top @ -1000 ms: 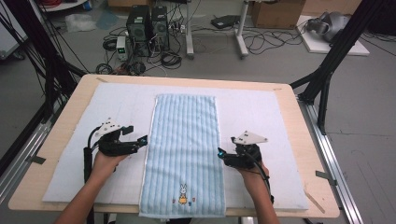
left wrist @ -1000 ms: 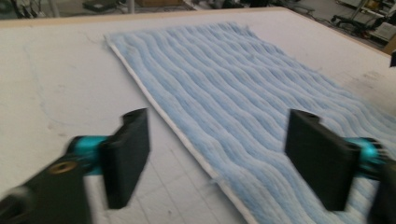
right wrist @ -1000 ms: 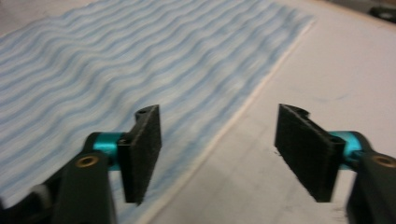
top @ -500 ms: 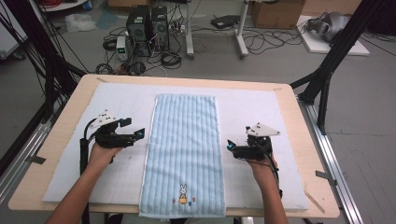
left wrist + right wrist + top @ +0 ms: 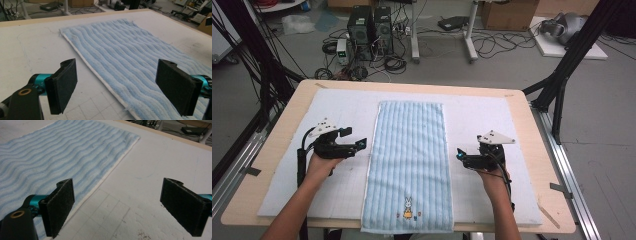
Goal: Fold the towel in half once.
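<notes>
A light blue striped towel (image 5: 409, 160) lies flat and lengthwise in the middle of the white mat (image 5: 492, 120), its small rabbit picture (image 5: 408, 204) at the near end. My left gripper (image 5: 361, 144) rests just left of the towel's long left edge and points at it. In the left gripper view it (image 5: 117, 77) stands open over that edge of the towel (image 5: 130, 55), empty. My right gripper (image 5: 459, 156) sits a little right of the towel's right edge. Its jaws have just been opening, and it (image 5: 117, 197) stands wide over bare mat beside the towel (image 5: 62, 152), with nothing between the pads.
The mat covers most of a wooden table (image 5: 539, 150). Beyond the far edge, on the floor, stand computer towers (image 5: 371, 25), loose cables (image 5: 502, 45) and black frame legs (image 5: 562, 75). Bare mat lies to either side of the towel.
My right gripper has drawn off to the right, away from the towel's edge, then held still. My left gripper shifted slightly toward the far side and now rests beside the left edge.
</notes>
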The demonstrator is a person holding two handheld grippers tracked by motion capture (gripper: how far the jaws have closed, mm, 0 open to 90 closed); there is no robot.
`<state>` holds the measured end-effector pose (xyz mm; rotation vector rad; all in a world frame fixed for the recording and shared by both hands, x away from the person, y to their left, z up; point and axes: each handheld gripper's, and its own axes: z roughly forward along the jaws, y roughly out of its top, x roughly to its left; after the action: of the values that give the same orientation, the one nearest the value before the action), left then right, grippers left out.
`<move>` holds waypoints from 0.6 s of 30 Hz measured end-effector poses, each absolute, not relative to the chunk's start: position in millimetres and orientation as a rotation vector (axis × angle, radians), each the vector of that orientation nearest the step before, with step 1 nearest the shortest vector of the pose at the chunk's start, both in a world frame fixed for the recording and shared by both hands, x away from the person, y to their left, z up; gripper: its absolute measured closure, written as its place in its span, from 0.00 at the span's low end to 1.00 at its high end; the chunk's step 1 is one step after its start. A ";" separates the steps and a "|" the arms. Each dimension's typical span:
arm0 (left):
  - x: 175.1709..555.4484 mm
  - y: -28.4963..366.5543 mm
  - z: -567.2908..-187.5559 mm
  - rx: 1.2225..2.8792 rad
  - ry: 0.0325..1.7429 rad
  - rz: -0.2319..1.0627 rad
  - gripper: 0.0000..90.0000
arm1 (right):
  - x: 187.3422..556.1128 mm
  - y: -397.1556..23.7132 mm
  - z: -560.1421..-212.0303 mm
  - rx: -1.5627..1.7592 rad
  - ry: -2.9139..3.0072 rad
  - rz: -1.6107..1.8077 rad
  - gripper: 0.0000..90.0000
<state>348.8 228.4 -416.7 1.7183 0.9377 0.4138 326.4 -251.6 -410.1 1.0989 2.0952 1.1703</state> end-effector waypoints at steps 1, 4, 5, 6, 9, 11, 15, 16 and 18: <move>349.5 228.6 -417.4 1.718 0.944 0.411 0.20 | 326.7 -251.5 -410.3 1.098 2.096 1.171 0.13; 351.3 230.0 -419.6 1.733 0.971 0.404 0.20 | 328.7 -251.9 -412.2 1.102 2.113 1.166 0.13; 351.8 230.6 -419.8 1.733 0.973 0.404 0.20 | 329.2 -251.8 -412.8 1.104 2.116 1.164 0.13; 352.0 230.7 -419.8 1.731 0.976 0.405 0.20 | 329.5 -251.6 -413.1 1.104 2.121 1.163 0.13; 354.8 229.9 -421.0 1.718 0.990 0.404 0.20 | 330.1 -249.7 -413.7 1.097 2.129 1.170 0.13; 359.7 228.4 -422.8 1.725 1.011 0.394 0.20 | 330.1 -249.5 -413.8 1.101 2.134 1.177 0.13; 372.4 224.1 -423.4 1.727 1.054 0.403 0.21 | 330.1 -251.2 -414.1 1.103 2.144 1.192 0.13; 377.2 221.4 -422.8 1.737 1.057 0.418 0.21 | 330.3 -251.3 -414.4 1.101 2.145 1.195 0.13; 385.1 216.6 -421.5 1.748 1.068 0.423 0.24 | 330.7 -250.7 -415.4 1.108 2.157 1.198 0.13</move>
<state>385.1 216.6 -421.5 1.7478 1.0683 0.4228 330.7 -250.7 -415.4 1.1081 2.1573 1.1982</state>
